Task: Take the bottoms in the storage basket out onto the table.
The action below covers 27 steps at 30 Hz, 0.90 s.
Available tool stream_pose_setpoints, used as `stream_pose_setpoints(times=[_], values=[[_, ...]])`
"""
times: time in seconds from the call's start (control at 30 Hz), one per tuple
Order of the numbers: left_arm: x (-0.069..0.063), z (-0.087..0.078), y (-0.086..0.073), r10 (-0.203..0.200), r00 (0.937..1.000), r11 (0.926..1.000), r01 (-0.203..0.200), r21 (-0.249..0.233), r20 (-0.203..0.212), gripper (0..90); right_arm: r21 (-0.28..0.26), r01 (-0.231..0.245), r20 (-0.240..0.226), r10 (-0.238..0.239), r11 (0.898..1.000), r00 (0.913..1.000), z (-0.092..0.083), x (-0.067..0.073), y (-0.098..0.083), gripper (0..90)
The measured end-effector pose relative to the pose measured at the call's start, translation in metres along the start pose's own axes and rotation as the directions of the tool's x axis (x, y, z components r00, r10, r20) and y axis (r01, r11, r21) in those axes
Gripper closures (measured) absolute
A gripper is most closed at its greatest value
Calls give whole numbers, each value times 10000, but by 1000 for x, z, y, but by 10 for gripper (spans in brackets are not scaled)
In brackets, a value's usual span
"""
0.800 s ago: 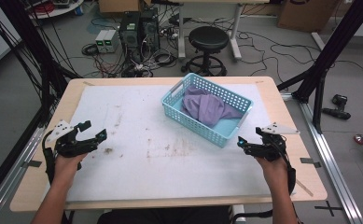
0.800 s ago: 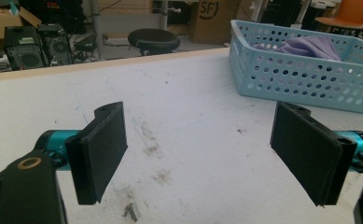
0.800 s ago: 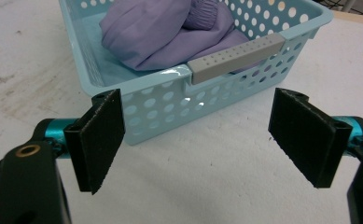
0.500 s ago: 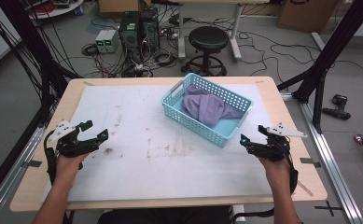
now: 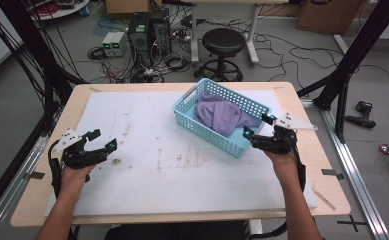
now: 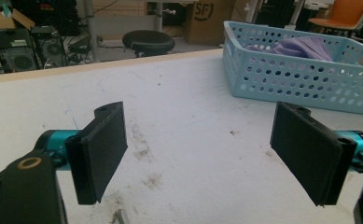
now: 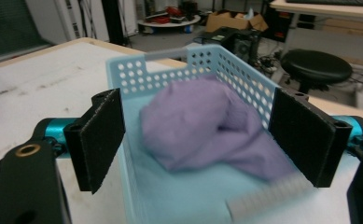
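The purple cloth (image 5: 221,116) lies bunched inside the light blue perforated basket (image 5: 208,132), which sits right of centre in the upper half of the high view, on the white mat (image 5: 157,165) that covers the wooden surface (image 5: 42,200). In the right gripper view the cloth (image 7: 202,126) is a soft mound against the basket's far wall (image 7: 137,70), framed between that gripper's own two black jaws, which stand wide apart with nothing pressed between the pads. Compared with the high view a moment earlier, the right gripper (image 5: 256,131) has travelled up and leftward from the right edge of the mat to the basket's near right corner, its tips now at the rim. That reads as the start of a reach for the cloth: the jaws are spread and aimed into the basket, but no contact with the fabric is visible yet. The left gripper (image 5: 102,140) sits at the lower left of the high view, over bare, stained mat, well apart from the basket, and has hardly shifted. Its jaws too are fully spread and empty; in the left gripper view the basket (image 6: 305,79) with the cloth (image 6: 296,46) shows at the upper right, well beyond the pads. Past the far edge of the surface a black stool (image 5: 224,42) stands among cables on the floor.
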<state>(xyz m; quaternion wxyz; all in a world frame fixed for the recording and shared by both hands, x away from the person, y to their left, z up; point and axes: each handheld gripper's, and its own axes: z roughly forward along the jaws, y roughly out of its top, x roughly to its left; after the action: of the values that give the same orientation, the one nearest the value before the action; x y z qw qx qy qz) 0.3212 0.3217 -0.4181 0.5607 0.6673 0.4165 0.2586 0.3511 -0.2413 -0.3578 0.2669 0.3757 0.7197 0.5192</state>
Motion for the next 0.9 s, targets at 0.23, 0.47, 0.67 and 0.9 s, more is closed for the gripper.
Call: stream_pose_setpoints(times=[0.23, 0.47, 0.67, 0.9], values=[[2, 2, -1, -104, 9999, 9999, 104, 8, 23, 186, 638, 227, -446, -199, 9977, 9988, 56, 2, 35, 183], [4, 4, -2, -250, 9997, 9997, 250, -10, 35, 186, 2419, 285, -563, -153, 9699, 9983, 115, -6, 37, 183], [4, 5, -2, -254, 9997, 9997, 253, 44, 69, 186, 3381, 121, -404, 17, 9410, 9992, 145, -13, 29, 184], [5, 6, -3, -293, 9996, 9995, 292, 129, 45, 186, 4217, -106, -461, 331, 9067, 9984, 177, -17, 19, 183]])
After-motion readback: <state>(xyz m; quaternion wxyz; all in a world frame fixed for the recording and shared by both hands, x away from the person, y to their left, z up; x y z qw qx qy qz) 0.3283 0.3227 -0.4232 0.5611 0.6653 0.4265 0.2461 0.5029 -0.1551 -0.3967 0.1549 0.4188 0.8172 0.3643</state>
